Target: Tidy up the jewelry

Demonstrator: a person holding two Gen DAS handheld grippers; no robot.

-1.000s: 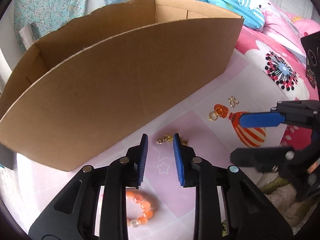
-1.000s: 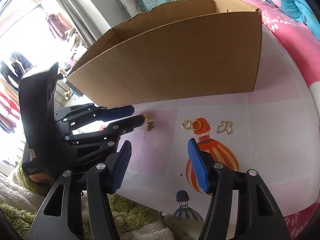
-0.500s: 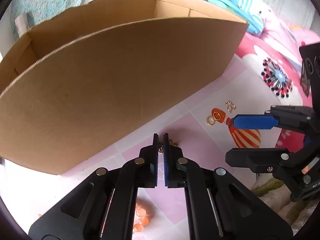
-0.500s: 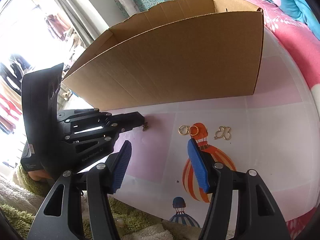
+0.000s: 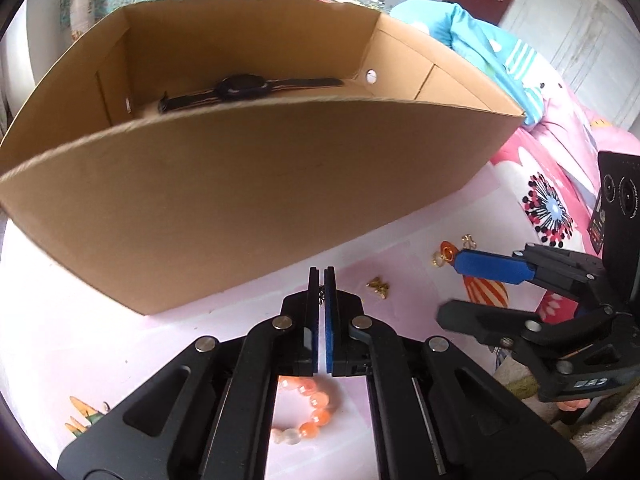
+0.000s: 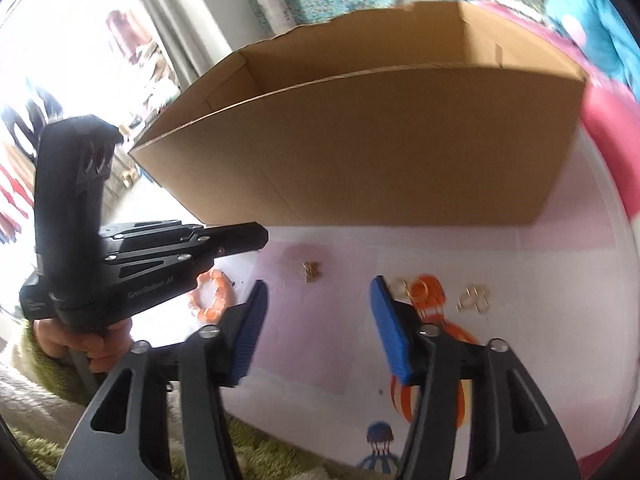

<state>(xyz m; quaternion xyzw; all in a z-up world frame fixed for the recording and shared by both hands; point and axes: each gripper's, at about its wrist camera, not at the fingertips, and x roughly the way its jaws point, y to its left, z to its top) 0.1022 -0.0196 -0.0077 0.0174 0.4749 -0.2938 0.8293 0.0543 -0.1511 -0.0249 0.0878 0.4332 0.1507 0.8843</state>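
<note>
left gripper (image 5: 319, 280): pads pressed together on a small gold chain piece (image 5: 320, 295), a sliver of it showing in the seam, lifted off the mat. cardboard box (image 5: 248, 196) stands straight ahead of it, long wall running across the view; a dark watch (image 5: 244, 87) lies inside along the far wall. likely carry: up and over the near rim. right gripper (image 6: 318, 292): jaws closing, nothing between them. gold earring (image 6: 311, 271) just ahead on the mat; hoops (image 6: 402, 287) and a gold clasp (image 6: 474, 298) off its right pad. orange bead bracelet (image 5: 308, 412) under the left gripper.
</note>
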